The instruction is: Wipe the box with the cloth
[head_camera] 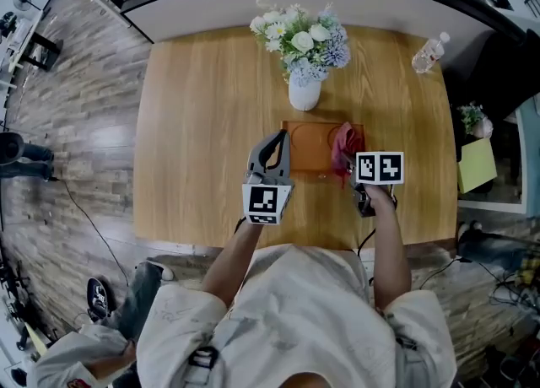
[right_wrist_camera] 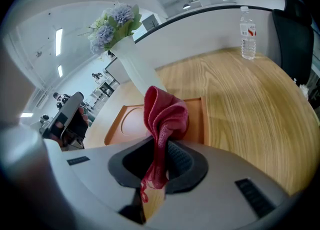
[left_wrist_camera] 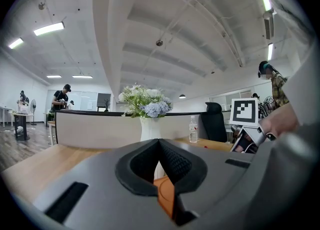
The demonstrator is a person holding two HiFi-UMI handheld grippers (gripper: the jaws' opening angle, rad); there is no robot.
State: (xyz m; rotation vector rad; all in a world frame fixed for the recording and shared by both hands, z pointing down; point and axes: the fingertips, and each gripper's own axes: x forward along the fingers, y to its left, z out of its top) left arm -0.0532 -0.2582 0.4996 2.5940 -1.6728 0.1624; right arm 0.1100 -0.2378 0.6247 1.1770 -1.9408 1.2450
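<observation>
A flat orange-brown box [head_camera: 310,148] lies on the wooden table [head_camera: 194,125], just in front of the vase. My right gripper [head_camera: 349,175] is at the box's right end, shut on a red cloth [head_camera: 343,145]. In the right gripper view the cloth [right_wrist_camera: 164,116] bunches up above the jaws over the box [right_wrist_camera: 127,123], and a frayed end hangs below. My left gripper [head_camera: 273,140] hovers at the box's left edge, its jaws together with nothing between them. Through its narrow slit, the left gripper view shows a strip of the box [left_wrist_camera: 165,196].
A white vase of flowers [head_camera: 304,49] stands right behind the box. A water bottle [head_camera: 429,52] lies at the table's far right corner. A curved counter [head_camera: 337,2] borders the table's far side. People stand far off in the room [left_wrist_camera: 61,96].
</observation>
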